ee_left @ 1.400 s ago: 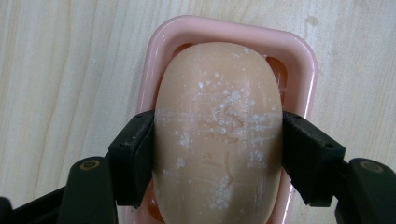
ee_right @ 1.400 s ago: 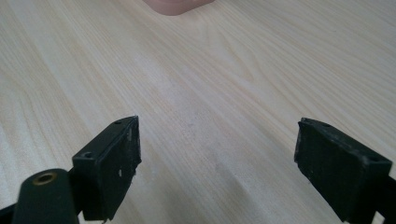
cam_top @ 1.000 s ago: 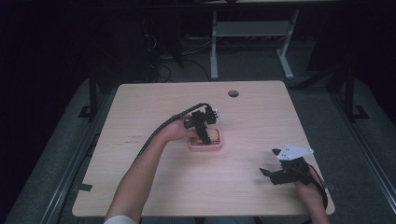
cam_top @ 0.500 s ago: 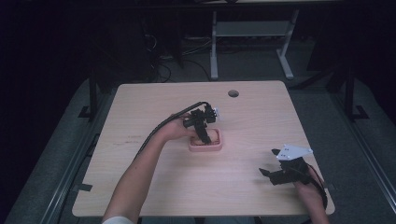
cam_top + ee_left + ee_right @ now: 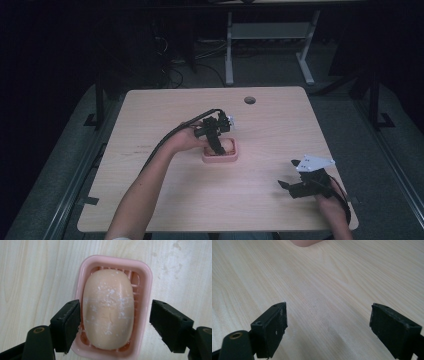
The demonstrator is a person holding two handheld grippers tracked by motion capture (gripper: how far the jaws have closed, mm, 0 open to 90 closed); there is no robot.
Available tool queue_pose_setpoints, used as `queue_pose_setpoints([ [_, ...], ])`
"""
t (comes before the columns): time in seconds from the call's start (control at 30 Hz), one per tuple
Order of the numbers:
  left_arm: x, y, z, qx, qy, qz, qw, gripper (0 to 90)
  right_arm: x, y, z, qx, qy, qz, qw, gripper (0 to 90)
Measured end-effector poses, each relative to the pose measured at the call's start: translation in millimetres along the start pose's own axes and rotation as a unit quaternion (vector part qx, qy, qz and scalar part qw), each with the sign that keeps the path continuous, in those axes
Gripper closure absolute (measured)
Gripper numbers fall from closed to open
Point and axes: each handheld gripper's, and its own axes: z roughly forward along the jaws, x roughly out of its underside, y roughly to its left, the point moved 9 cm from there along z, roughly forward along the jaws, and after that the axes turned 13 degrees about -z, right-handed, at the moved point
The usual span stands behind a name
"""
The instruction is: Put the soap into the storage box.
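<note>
A peach soap bar (image 5: 108,308), dusted with white flecks, lies in a pink soap dish (image 5: 147,272) on the wooden table. My left gripper (image 5: 115,312) hangs open right above it. Its left jaw sits inside the dish rim close against the soap's side, and its right jaw stands apart, outside the rim. From above, the left gripper (image 5: 216,137) points down onto the dish (image 5: 220,159) at the table's middle. My right gripper (image 5: 292,181) is open near the front right corner, low over bare wood (image 5: 328,315), nothing between its jaws.
A round cable hole (image 5: 249,100) sits near the table's far edge. The left gripper's black cable (image 5: 165,142) trails back along the forearm. A white desk frame (image 5: 270,35) stands on the floor behind the table. The dish's corner (image 5: 304,242) shows ahead of the right gripper.
</note>
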Motion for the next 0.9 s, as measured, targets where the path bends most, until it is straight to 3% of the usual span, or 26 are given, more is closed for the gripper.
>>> queue_pose_setpoints([
  [0.13,5.3,-2.0,-4.1,0.000,-0.016,-0.007,0.9998,23.8,-1.1,1.2,0.8,0.000,0.000,0.000,1.0000,14.0],
  [0.9,43.9,-7.8,-15.7,-0.004,-0.033,-0.033,0.9989,23.3,-1.5,2.3,2.0,0.002,0.004,-0.002,1.0000,14.0],
])
